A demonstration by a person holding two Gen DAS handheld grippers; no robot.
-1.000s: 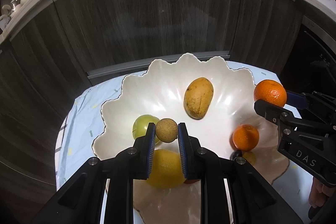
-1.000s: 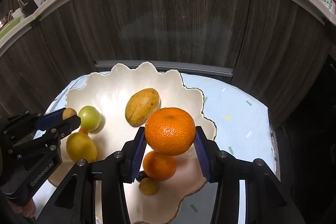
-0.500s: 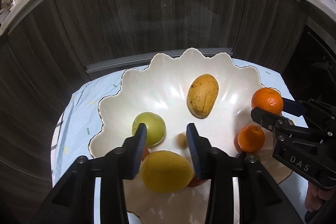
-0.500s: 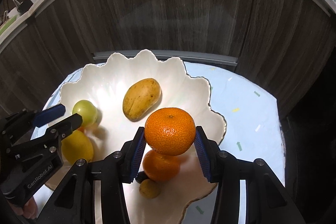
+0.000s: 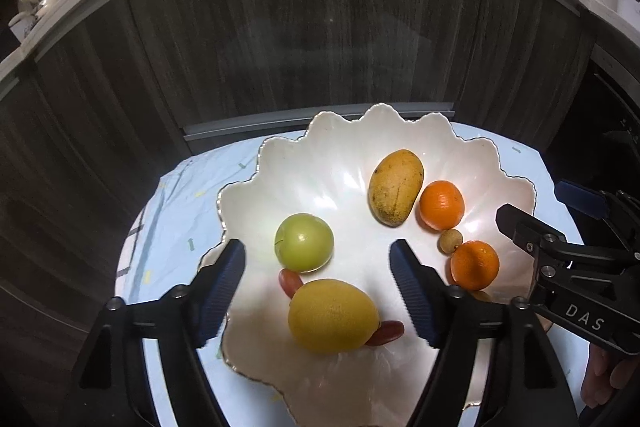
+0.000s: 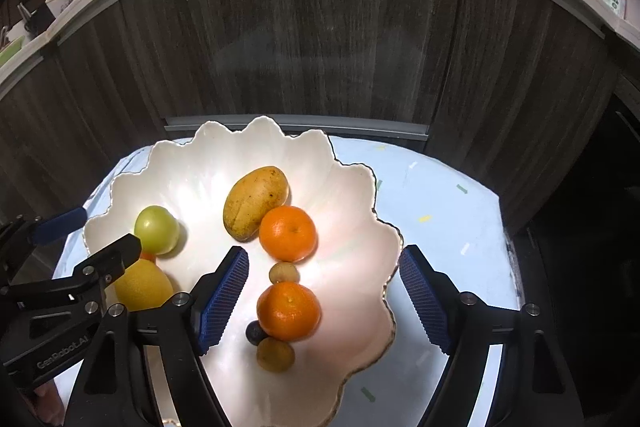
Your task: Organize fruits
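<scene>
Both claws have released their loads since the earlier frames: the right claw [image 6: 324, 291] no longer pinches its orange, and the left claw [image 5: 318, 291] no longer pinches the small brown fruit. Jaws on both have just been opening and now stand spread, nothing pressed between the pads.

Contents, largest to smallest:
- Scalloped white bowl [image 5: 288, 163], on the pale blue table [image 6: 440, 211], lies under both claws.
- Mango [image 6: 256, 203], ahead of the right claw.
- Lemon [image 5: 332, 315], between the left jaws, untouched.
- Green apple [image 5: 304, 242], just ahead of the left claw.
- Released orange [image 6: 287, 233], touching the mango.
- Second orange [image 6: 288, 311], between the right jaws, untouched.
- Small brown fruit [image 6: 283, 272], between the two oranges.

Judgement: every visible fruit sits in the bowl and no fruit shows on the table, so the task appears complete or nearly so.
</scene>
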